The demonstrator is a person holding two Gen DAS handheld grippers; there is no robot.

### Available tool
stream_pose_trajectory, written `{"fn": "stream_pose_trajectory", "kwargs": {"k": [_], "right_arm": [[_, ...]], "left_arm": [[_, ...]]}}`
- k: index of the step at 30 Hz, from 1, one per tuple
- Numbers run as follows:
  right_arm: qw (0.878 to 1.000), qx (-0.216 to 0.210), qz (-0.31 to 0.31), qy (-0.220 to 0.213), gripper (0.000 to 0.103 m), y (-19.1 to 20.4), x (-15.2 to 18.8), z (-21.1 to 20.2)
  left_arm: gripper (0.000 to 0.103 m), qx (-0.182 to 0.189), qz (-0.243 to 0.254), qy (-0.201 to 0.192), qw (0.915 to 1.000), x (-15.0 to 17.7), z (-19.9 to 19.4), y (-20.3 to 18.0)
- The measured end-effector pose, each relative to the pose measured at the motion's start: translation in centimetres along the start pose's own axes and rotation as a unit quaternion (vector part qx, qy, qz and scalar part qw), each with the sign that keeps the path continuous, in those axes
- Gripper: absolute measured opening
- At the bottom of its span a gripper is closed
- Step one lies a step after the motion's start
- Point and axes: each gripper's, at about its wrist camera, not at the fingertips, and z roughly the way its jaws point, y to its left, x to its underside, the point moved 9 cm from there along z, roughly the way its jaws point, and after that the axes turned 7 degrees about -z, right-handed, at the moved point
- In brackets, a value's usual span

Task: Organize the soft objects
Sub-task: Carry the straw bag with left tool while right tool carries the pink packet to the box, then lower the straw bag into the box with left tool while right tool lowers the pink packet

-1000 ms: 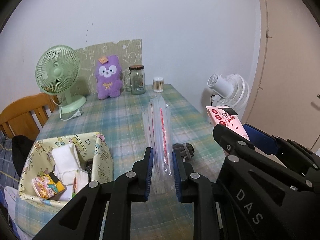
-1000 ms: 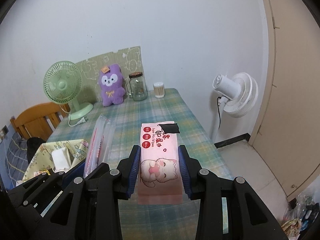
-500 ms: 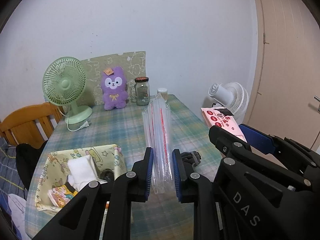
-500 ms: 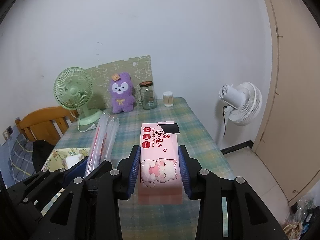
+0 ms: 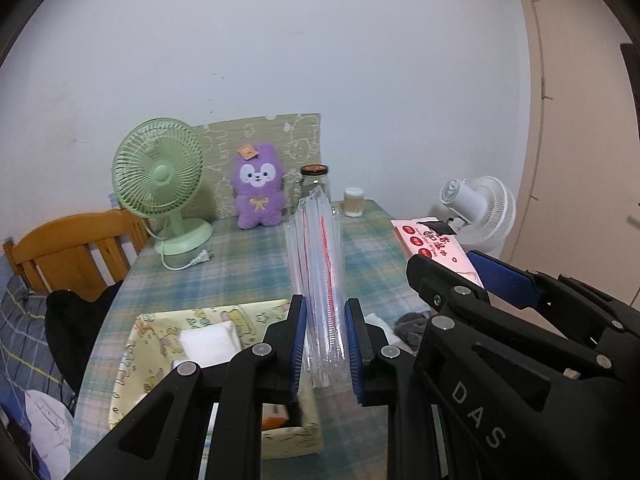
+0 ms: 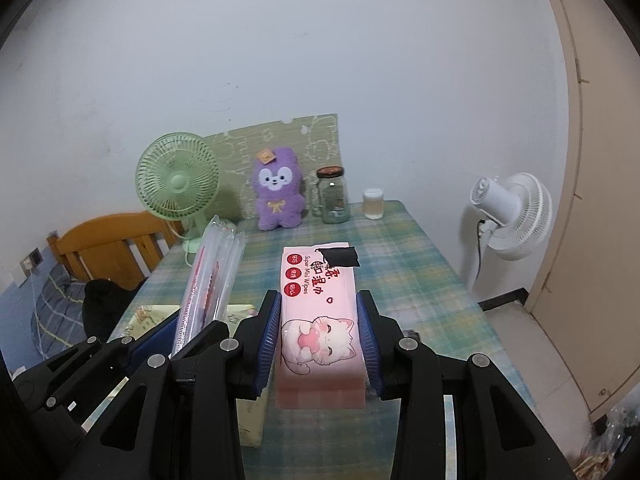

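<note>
Wipes pack (image 6: 318,312), pink, clamped between the right gripper (image 6: 319,338) fingers, held above the table's near edge. Left gripper (image 5: 326,342) grips a clear sleeve of straws (image 5: 318,276), raised over the fabric bin (image 5: 132,356) at the near left corner of the table (image 5: 248,268). Step in hand, as judged: carrying both items for stowing. Next move calls for lowering each into the bin without collision, the grippers being close together. Far edge is crowded; the table's middle lies open.

Dim, flat indoor light; fisheye-bent edges, dark corners.
</note>
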Motion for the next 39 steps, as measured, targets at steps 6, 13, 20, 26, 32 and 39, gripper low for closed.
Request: {"fn": "stream_pose_trajectory", "kwargs": {"k": [6, 13, 20, 26, 32, 39], "right_arm": [[1.000, -0.006, -0.007, 0.004, 0.041, 2.2, -0.3, 1.3], [1.000, -0.015, -0.015, 0.015, 0.041, 4.5, -0.1, 3.3], [0.999, -0.030, -0.021, 0.034, 0.041, 6.7, 1.0, 5.5], [0.997, -0.050, -0.029, 0.056, 0.041, 8.9, 2.5, 7.5], [0.994, -0.074, -0.033, 0.079, 0.041, 10.8, 4.2, 9.3], [0.990, -0.085, -0.033, 0.103, 0.041, 11.7, 5.6, 10.9]], "left_arm": [[0.018, -0.003, -0.005, -0.002, 1.0000, -0.2, 0.3, 2.0], [0.018, -0.011, -0.010, 0.001, 0.9999, -0.1, 1.3, 4.6], [0.018, -0.017, -0.020, 0.022, 0.9994, 1.2, 2.7, 7.2], [0.018, -0.024, -0.028, 0.045, 0.9983, 2.7, 3.8, 9.0], [0.018, -0.032, -0.037, 0.070, 0.9964, 4.3, 4.8, 10.8], [0.023, -0.032, -0.044, 0.091, 0.9943, 5.9, 5.8, 11.8]]}}
